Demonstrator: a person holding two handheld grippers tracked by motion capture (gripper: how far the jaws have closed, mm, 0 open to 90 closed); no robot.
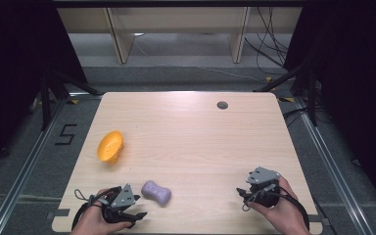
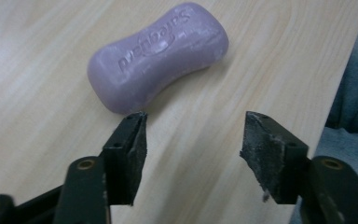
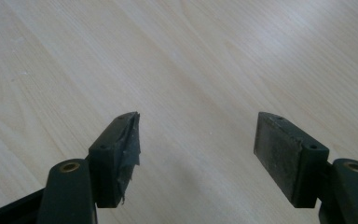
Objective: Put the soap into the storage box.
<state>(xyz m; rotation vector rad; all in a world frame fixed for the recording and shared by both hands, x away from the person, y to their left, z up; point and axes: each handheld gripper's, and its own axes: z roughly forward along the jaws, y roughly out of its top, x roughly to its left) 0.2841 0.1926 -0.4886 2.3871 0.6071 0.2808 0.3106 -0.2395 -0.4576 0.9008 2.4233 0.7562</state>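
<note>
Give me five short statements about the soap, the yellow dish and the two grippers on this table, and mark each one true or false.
1. The purple soap bar lies on the table, just ahead of the left gripper. True.
2. The left gripper is clamped on the soap. False: its jaws stand apart with bare wood between them, and the soap lies beyond the tips.
3. The yellow dish sits near the table's left edge, farther from the person than the soap. True.
4. The right gripper holds the yellow dish. False: its jaws are open over bare wood with nothing between them.
5. The soap rests inside the yellow dish. False: the two lie apart on the tabletop.
</note>
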